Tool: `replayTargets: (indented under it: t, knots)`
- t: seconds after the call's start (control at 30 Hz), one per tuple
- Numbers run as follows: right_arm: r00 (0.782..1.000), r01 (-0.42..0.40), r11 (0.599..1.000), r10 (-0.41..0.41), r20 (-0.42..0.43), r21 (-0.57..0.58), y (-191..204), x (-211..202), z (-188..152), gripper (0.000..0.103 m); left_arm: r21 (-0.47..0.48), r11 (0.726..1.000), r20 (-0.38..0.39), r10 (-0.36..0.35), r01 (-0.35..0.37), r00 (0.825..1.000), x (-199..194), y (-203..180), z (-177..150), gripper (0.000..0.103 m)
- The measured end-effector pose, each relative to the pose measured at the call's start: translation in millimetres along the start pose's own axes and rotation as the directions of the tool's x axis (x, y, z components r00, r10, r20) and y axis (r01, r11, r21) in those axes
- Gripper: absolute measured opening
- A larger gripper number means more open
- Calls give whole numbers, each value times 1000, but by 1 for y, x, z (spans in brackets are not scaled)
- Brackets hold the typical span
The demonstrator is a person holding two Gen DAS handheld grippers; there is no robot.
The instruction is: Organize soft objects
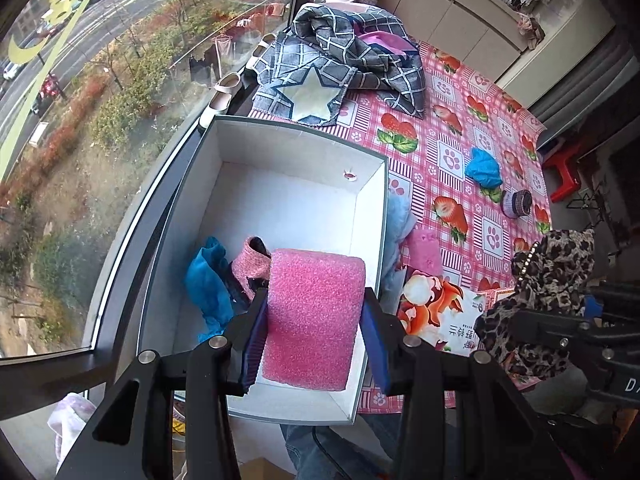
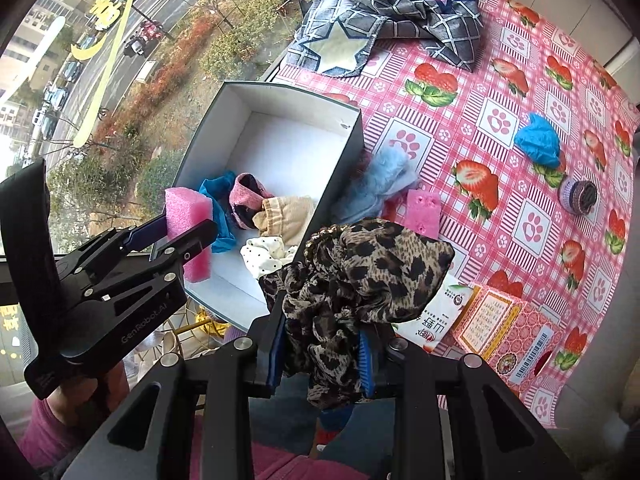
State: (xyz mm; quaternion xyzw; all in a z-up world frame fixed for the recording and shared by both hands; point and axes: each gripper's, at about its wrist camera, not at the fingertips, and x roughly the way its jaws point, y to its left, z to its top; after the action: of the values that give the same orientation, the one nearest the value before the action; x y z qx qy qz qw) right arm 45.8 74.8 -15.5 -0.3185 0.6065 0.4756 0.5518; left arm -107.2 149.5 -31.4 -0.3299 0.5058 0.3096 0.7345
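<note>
Left tool (image 1: pixel 314 320) grips pink foam (image 1: pixel 314 316); right tool (image 2: pixel 324 356) grips leopard scarf (image 2: pixel 360 276)

Bright, even daylight through the tall glass window (image 1: pixel 100 120); soft, faint shadows inside the open white cardboard box (image 1: pixel 280 200). Strong fisheye bending and dark corners at edges. Sharp centre, slight softness outward.
</note>
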Motion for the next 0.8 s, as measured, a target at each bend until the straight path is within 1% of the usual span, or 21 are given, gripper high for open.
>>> replayTargets:
  t: [0.3,0.6,0.8]
  knots:
    - [1000,8,1000,-8,4,-4,6,-2,9,30,-5,1000,0,-4,4,1000,3,6,4,47]
    - [1000,12,1000,-12,-9,-12,12,8,16,30,-15,1000,0,7,-7,1000,7,15,6,47]
    - [1000,-12,1000,12,-3,2,13,16,24,30,-23,999,-28,29,-30,999,15,24,-1,47]
